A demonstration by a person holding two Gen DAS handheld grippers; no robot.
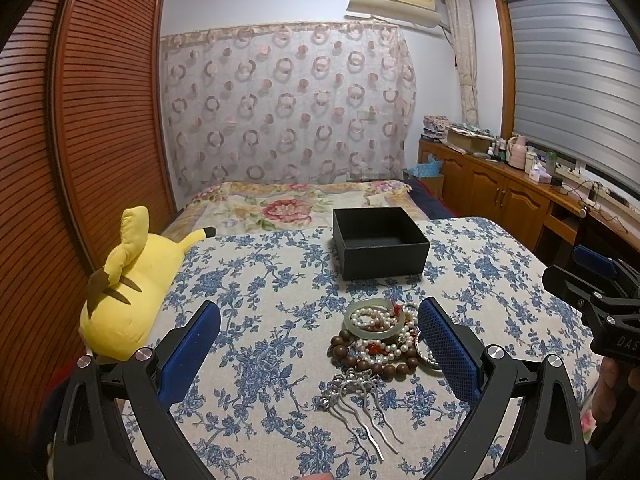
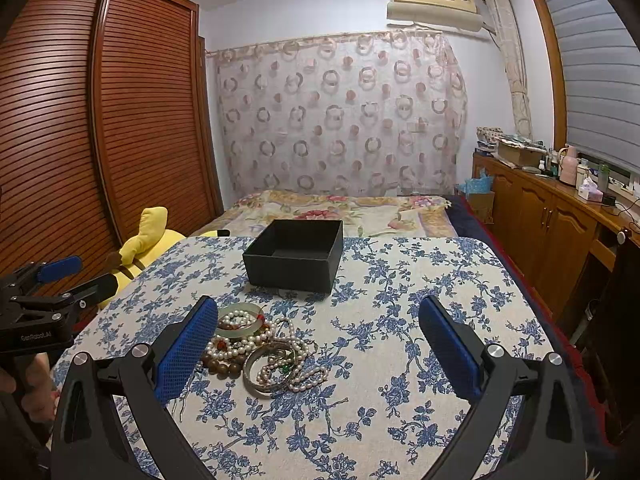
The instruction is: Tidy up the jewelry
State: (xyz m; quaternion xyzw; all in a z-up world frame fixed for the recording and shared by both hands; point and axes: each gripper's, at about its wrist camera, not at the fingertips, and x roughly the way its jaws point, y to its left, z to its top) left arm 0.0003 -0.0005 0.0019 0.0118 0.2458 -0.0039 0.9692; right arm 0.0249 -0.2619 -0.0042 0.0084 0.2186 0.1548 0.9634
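Note:
A pile of jewelry lies on the blue-flowered tablecloth [image 1: 260, 320]: a pale green jade bangle [image 1: 374, 319], pearl strands [image 1: 384, 346], brown wooden beads [image 1: 352, 354], a silver hair comb [image 1: 360, 404]. In the right wrist view the pile shows the bangle [image 2: 240, 320], pearls [image 2: 296, 360] and a silver bangle [image 2: 264, 368]. An open, empty black box [image 1: 380, 244] stands behind it, also in the right wrist view [image 2: 294, 256]. My left gripper [image 1: 320, 344] is open, above the table just short of the pile. My right gripper [image 2: 318, 344] is open, the pile near its left finger.
A yellow plush toy [image 1: 124, 300] lies at the table's left edge. A bed [image 1: 296, 204] with a flowered cover is behind the table. A wooden wardrobe [image 1: 80, 120] stands left, a wooden cabinet [image 1: 504, 192] with clutter right.

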